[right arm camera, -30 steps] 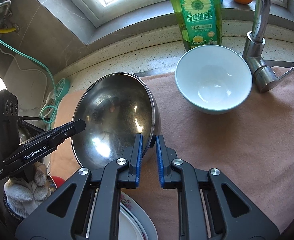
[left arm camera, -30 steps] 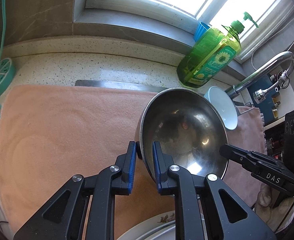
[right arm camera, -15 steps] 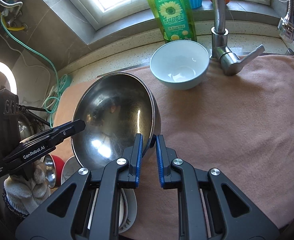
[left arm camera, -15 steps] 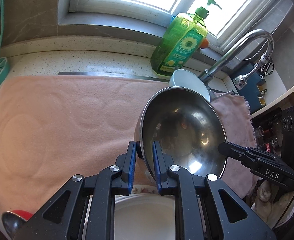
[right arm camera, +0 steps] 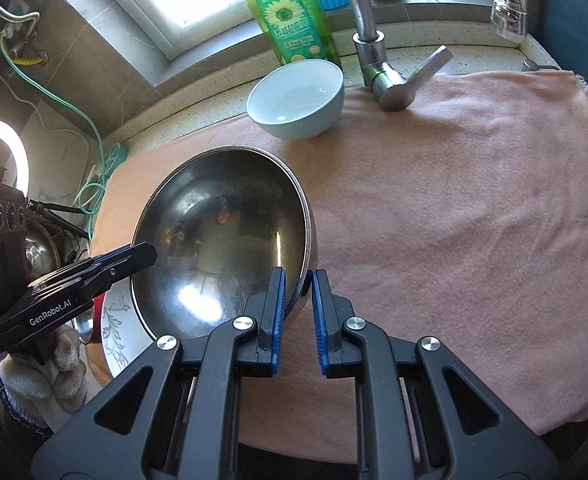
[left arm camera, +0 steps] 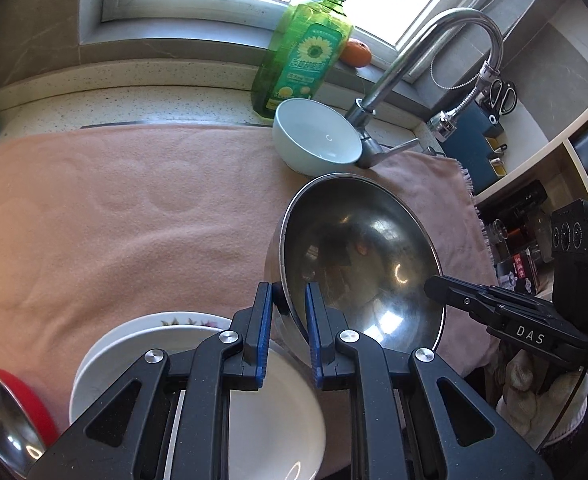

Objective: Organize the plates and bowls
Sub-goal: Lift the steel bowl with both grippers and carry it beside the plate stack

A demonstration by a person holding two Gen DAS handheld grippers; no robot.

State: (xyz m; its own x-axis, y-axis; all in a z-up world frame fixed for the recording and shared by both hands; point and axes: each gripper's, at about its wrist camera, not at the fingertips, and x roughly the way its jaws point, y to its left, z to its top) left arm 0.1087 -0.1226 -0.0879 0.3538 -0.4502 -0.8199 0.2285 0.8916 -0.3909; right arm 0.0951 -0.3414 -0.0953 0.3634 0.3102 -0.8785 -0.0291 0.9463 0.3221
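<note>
The left tongs are pinching the steel bowl's rim at its seven o'clock edge, while the right tongs are clamping the opposite rim. The bowl is hanging tilted over the pink towel. A white plate is lying beneath, perhaps stacked on another. At twelve o'clock a pale bowl is sitting beside the tap.
</note>
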